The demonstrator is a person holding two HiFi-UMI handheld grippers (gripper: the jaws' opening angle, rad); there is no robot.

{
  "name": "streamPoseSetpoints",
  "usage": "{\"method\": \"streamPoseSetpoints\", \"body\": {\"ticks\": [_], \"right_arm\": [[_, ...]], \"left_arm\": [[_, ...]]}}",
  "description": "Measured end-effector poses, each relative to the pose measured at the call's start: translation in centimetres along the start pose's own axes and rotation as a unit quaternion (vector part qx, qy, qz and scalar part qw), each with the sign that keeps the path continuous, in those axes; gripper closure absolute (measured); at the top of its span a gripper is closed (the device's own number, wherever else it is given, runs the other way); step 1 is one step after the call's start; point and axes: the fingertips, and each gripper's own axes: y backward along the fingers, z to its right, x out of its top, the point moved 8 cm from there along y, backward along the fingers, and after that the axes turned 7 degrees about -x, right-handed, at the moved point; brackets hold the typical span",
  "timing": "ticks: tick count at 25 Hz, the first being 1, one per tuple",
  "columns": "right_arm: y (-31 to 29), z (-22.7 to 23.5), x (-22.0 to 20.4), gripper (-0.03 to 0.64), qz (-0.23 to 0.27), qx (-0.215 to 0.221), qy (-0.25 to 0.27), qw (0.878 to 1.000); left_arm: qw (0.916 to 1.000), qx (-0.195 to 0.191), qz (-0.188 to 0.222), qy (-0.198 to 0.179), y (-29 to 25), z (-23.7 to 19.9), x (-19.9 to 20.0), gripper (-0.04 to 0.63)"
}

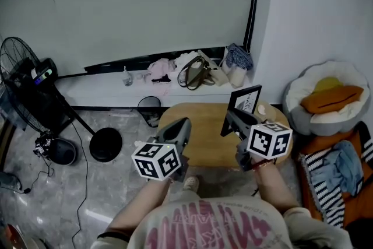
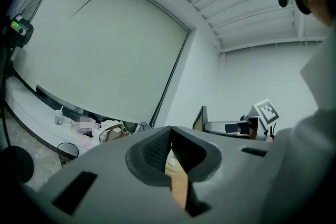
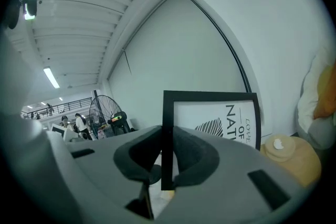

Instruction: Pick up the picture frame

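The picture frame (image 1: 245,103) is black-edged with a white print and dark lettering. It hangs upright above the wooden table (image 1: 204,143). My right gripper (image 1: 228,123) is shut on the frame's left edge. In the right gripper view that black edge of the frame (image 3: 215,113) runs upright between the jaws of the right gripper (image 3: 167,139), and the pads press on it. My left gripper (image 1: 178,128) hovers to the left of the frame, over the table's left part. Its jaws meet at the tips with nothing between them (image 2: 170,136). From there the frame (image 2: 199,119) shows edge-on.
A standing fan (image 1: 23,84) is at the far left and a small bin (image 1: 150,107) sits behind the table. Bags and clutter lie on the sill (image 1: 198,73). A white cushion bed (image 1: 326,93) with an orange pillow and striped fabric (image 1: 326,189) fill the right side.
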Motion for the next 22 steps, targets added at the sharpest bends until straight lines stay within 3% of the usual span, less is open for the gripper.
{"method": "streamPoseSetpoints", "body": {"ticks": [8,22], "right_arm": [[1.6,-2.8,-0.3,0.548,0.006,0.002,0.011,1.000],[1.9,-9.3,-1.6,0.548,0.035,-0.032,0.001,0.999]], "left_arm": [[0.9999,-0.008,0.007,0.003,2.1,0.7,0.7,0.592],[0.9982,-0.059,-0.008,-0.004,6.5,-1.4,4.0,0.592]]}}
